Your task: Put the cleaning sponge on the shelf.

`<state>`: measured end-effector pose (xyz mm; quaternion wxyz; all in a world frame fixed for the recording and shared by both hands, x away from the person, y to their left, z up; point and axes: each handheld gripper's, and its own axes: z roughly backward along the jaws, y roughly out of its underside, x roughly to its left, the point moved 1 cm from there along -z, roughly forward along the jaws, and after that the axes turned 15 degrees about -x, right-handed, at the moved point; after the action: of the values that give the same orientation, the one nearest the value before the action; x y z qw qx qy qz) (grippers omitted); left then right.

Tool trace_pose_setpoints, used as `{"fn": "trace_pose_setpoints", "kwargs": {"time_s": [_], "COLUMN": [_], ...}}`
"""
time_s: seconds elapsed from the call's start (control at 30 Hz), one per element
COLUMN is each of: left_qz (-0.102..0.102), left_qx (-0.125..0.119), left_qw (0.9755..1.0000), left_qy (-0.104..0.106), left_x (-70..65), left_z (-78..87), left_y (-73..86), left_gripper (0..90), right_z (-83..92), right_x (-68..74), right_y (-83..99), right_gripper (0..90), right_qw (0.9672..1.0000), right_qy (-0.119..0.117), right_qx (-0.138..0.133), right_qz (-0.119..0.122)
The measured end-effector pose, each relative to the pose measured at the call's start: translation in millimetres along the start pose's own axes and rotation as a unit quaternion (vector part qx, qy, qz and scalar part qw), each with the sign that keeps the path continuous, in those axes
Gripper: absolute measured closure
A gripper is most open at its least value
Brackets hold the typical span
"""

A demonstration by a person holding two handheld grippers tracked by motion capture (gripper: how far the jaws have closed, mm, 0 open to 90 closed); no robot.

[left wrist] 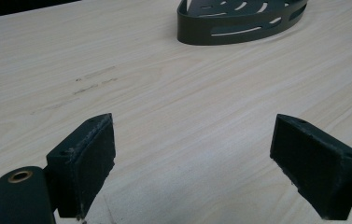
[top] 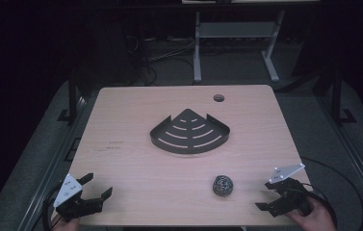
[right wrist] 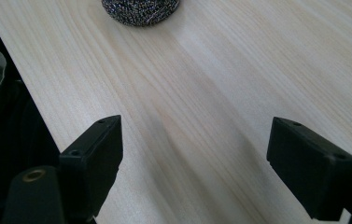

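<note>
A dark metal corner shelf (top: 189, 150) with slotted floor lies at the table's middle; the left gripper view catches its curved wall (left wrist: 229, 35) at the top. A steel-wool scrubber ball (top: 223, 185) rests near the front right, and its lower part (right wrist: 141, 10) appears at the top of the right gripper view. My left gripper (top: 97, 186) hovers at the front left corner, open and empty (left wrist: 192, 158). At the front right edge my right gripper (top: 265, 195) is open too, nothing between its jaws (right wrist: 194, 163), the ball a short way ahead of it.
The light wooden table (top: 136, 173) has a round cable hole (top: 218, 98) at the back right and faint dark marks (top: 114, 145) on its left side. Behind the table stands a white desk frame (top: 197, 48) over cables on the floor.
</note>
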<state>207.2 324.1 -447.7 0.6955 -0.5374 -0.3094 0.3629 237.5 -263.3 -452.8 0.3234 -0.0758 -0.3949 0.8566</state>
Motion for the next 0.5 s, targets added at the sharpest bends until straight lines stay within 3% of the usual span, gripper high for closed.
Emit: {"fn": "trace_pose_setpoints", "kwargs": {"time_s": [0.5], "left_qz": [0.001], "left_qx": [-0.001], "left_qw": [1.0], "left_qy": [-0.003], "left_x": [0.6], "left_z": [1.6], "left_y": [-0.2], "left_gripper": [13.3], "right_z": [-7.6], "right_x": [5.3], "right_y": [-6.3], "right_gripper": [18.2], "right_qw": [0.9998], "right_qy": [-0.009], "right_qx": [0.008], "right_qz": [0.016]}}
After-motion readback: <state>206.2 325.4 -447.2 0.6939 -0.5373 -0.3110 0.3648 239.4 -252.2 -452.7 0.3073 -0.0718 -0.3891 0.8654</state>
